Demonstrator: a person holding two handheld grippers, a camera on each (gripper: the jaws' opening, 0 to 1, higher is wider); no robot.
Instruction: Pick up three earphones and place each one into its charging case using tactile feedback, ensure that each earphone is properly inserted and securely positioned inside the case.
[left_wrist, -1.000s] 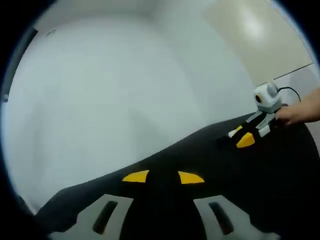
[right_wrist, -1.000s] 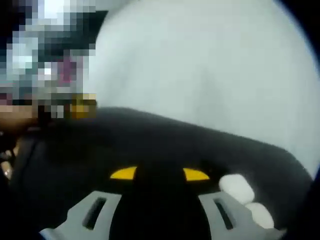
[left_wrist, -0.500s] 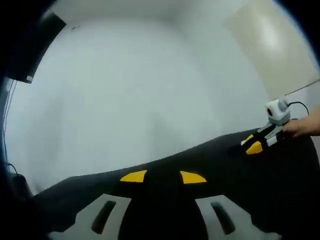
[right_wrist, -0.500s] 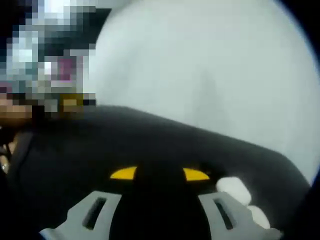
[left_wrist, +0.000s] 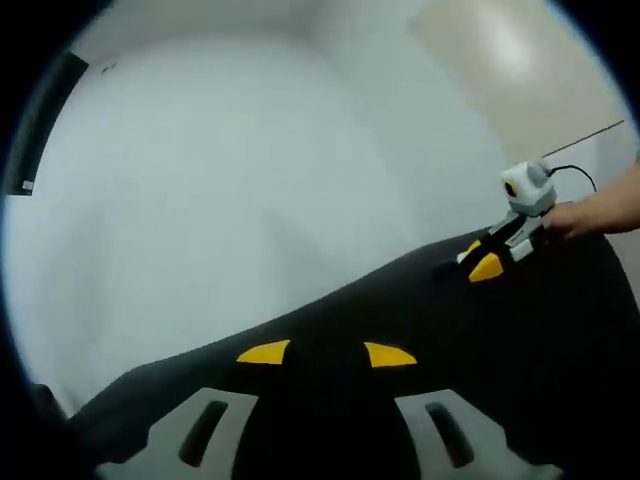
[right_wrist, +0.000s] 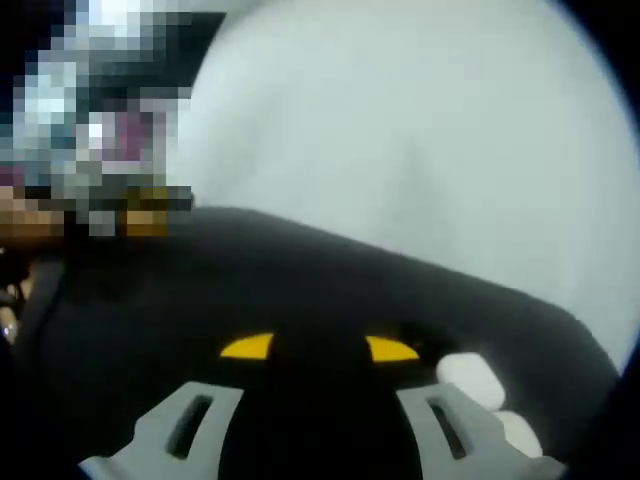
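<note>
In the left gripper view, the left tongs (left_wrist: 327, 354), grey with yellow tips, stand apart over the matte black worktop (left_wrist: 480, 360), holding nothing. At the right, the right tongs (left_wrist: 487, 265) rest low on the worktop in a person's hand (left_wrist: 590, 215). No writing is legible. The framing has swung since half a second ago.

In the right gripper view, the right tongs (right_wrist: 318, 348) are apart and empty. Two white rounded charging cases (right_wrist: 470, 380) lie beside the right jaw, much as before, blurred; no earphone can be made out.
</note>
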